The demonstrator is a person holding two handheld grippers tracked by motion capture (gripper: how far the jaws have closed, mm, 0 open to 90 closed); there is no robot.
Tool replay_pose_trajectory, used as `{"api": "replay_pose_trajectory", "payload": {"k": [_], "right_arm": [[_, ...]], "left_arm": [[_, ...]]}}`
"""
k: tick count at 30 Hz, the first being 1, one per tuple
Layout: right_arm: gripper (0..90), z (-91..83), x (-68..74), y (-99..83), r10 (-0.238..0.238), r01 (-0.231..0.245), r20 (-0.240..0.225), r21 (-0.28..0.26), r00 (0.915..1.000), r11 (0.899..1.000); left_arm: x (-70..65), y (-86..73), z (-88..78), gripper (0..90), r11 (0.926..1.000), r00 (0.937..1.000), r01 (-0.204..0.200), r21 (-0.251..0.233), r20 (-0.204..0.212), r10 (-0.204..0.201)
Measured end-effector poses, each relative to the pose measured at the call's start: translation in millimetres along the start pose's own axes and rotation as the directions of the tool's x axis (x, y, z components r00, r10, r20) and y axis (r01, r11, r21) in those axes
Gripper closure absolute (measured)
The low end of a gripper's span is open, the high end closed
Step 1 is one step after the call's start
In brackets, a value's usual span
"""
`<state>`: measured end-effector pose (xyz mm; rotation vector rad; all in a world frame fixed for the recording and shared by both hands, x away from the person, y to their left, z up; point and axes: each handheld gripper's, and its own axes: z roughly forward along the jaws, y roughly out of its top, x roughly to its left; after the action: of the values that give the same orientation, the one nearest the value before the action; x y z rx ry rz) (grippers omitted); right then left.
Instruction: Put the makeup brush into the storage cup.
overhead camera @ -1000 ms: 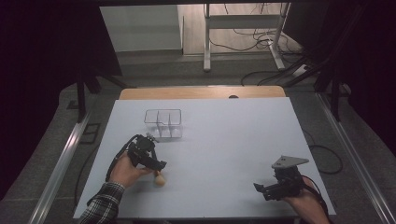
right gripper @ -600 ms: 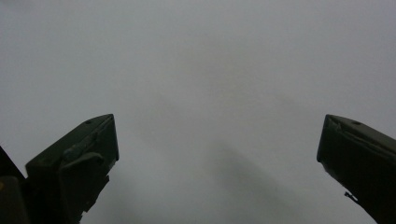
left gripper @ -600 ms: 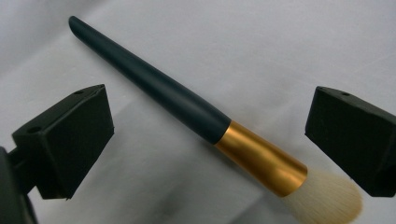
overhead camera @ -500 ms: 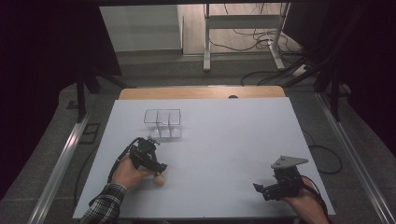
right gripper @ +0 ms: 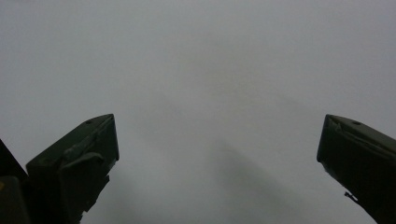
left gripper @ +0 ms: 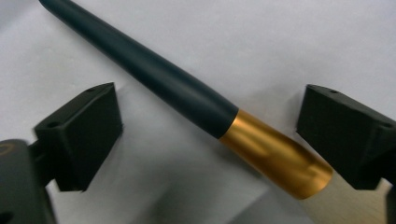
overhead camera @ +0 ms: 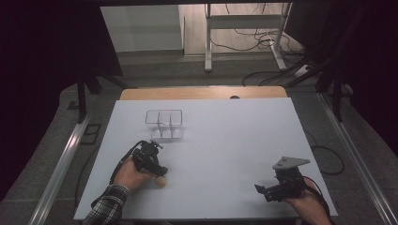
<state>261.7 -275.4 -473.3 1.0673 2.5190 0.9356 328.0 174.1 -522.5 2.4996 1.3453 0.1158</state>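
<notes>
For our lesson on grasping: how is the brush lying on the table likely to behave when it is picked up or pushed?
The brush has a round, tapering dark handle, so it would probably roll if nudged sideways. Its smooth handle and glossy gold ferrule look slippery. The handle seems rigid; the pale bristle end likely gives.

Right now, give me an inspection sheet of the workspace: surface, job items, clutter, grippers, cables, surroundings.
Surface: white table, flat, with a wooden strip along the far edge.
Job's things: brush with dark handle, gold collar and pale tip, lying on the table; clear divided holder farther back, upright.
Clutter: nothing seen.
Grippers: left gripper open, jaws astride the brush and just closing a little, pads not pressing; right gripper open over bare table, nothing between the jaws.
Cables: one trails from each gripper; more lie on the floor behind.
Surroundings: metal rails at both sides, a white stand's legs beyond, dark room.
</notes>
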Motion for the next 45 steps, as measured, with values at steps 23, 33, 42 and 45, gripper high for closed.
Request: {"api": "replay_pose_trajectory", "payload": {"k": [23,33,42,45], "right_arm": [[0.0,0.2,0.7,-1.0,-0.007,0.007,-0.011,0.009,0.9999,1.0],[0.0,0.0,0.4,-0.4,-0.005,0.005,-0.015,0.008,0.9999,1.0],[0.0,0.0,0.3,-0.3,-0.006,0.006,-0.015,0.006,0.9999,1.0],[0.0,-0.2,0.3,-0.3,-0.005,0.005,-0.015,0.005,0.9999,1.0]], "left_arm": [[4.9,-4.3,-14.2,73.1,0.9994,0.9987,-0.014,0.03,0.05,0.013],[5.6,-6.6,-19.1,73.2,0.9998,0.9979,-0.02,-0.008,0.061,0.021],[10.1,-9.7,-31.0,73.3,0.9969,0.9968,0.004,-0.078,0.08,0.002],[9.9,-10.4,-34.1,73.3,0.9956,0.9961,0.003,-0.094,0.088,0.005]]}}
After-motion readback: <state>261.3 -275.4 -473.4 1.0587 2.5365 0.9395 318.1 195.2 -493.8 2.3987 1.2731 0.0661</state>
